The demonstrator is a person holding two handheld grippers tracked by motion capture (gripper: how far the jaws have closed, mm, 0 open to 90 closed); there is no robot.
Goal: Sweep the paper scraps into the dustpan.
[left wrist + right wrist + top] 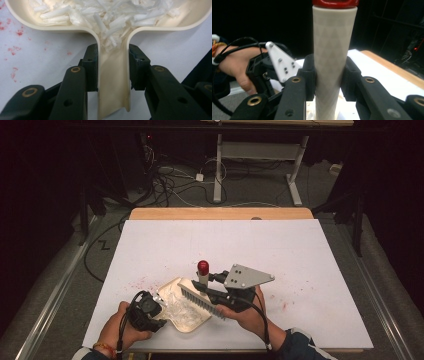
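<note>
Near the front edge of the white-covered tabletop (280, 245), left of its middle, the left gripper (112, 67) is clenched on the channel-shaped handle of a cream plastic dustpan (113, 82), its black pads pressing the handle's two side walls. The dustpan lies flat on the sheet, and white shredded scraps (100, 12) are heaped in its pan and spill into the handle's mouth. Faint red specks (15, 47) dot the sheet just beside the pan's left wall. To the right, the right gripper (328, 75) is clamped around the pale cream, red-capped handle of a hand brush (332, 50), held upright in the right gripper view. From above, the brush's dark bristle row (200, 301) hangs over the pan's right side, and the person's right hand (247, 312) sits near the front edge, right of the dustpan.
</note>
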